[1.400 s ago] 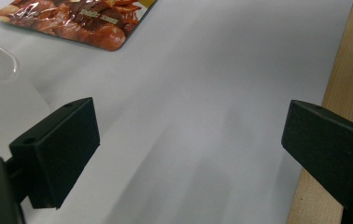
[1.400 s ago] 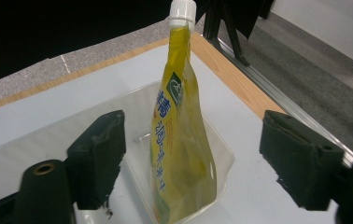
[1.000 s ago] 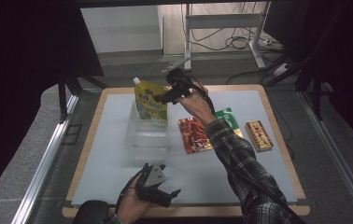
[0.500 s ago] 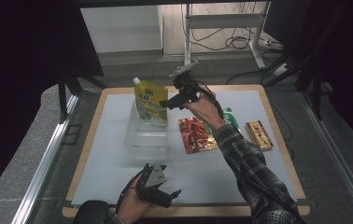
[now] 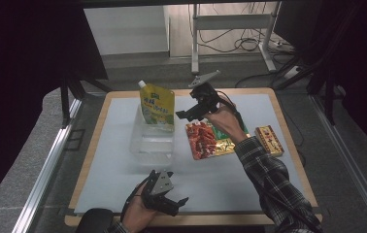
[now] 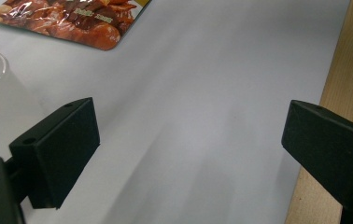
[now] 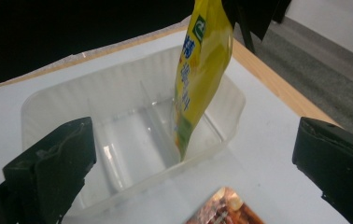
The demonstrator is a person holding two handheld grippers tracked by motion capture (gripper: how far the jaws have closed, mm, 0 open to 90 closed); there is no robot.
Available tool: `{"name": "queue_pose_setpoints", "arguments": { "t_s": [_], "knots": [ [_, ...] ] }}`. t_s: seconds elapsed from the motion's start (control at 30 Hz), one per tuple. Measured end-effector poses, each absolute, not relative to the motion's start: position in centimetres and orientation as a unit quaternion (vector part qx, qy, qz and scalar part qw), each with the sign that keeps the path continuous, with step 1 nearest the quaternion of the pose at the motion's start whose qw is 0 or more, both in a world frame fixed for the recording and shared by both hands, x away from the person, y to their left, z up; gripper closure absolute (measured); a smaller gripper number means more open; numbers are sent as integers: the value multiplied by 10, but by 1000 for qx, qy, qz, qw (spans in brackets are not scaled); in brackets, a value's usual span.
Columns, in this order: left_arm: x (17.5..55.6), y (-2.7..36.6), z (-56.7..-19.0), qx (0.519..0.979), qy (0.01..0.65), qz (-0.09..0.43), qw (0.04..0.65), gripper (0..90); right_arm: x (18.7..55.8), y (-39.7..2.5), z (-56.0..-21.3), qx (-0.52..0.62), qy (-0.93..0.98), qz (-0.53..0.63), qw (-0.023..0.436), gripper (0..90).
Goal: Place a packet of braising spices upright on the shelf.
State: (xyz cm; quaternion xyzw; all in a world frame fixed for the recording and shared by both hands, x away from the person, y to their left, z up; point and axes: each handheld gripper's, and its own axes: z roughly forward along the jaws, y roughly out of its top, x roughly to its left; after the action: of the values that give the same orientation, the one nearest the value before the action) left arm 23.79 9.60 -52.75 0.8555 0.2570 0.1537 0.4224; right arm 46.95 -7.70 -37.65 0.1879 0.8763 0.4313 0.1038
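Observation:
A yellow spouted pouch (image 5: 157, 104) stands upright in the far part of a clear divided plastic tray (image 5: 151, 145). My right gripper (image 5: 182, 115) hangs open in the air just right of the pouch and touches nothing. In the right gripper view the pouch (image 7: 198, 70) leans in the tray's (image 7: 72, 102) far right compartment, and the right gripper (image 7: 195, 144) has its jaws wide apart. My left gripper (image 5: 177, 205) rests low near the table's front edge. It stands open over the white mat (image 6: 202, 116), as the left gripper (image 6: 188, 135) view shows.
A red snack packet (image 5: 203, 140) lies right of the tray, and its corner (image 6: 72, 18) is in the left gripper view. A gold and brown box (image 5: 269, 140) lies farther right. The wooden table rim (image 6: 347, 70) runs beside the left gripper.
The right gripper has drawn back from the pouch's upper edge, a little right and down. The pouch stays standing in the tray. The left gripper has not moved.

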Motion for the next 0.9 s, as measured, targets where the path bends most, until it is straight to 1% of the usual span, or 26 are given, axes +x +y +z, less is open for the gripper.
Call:
{"name": "queue_pose_setpoints", "arguments": {
  "t_s": [0.13,0.5,0.6,0.9],
  "knots": [
    [238,96,-528,856,256,154,422,40,466,-88,-382,192,877,429,97,0],
    [239,95,-528,856,258,154,420,40,453,-107,-392,200,883,412,105,6],
    [238,95,-528,856,258,154,420,40,449,-112,-398,204,881,412,112,7],
    [238,95,-528,856,259,154,420,40,434,-129,-416,215,877,415,111,4]
  ]
}}
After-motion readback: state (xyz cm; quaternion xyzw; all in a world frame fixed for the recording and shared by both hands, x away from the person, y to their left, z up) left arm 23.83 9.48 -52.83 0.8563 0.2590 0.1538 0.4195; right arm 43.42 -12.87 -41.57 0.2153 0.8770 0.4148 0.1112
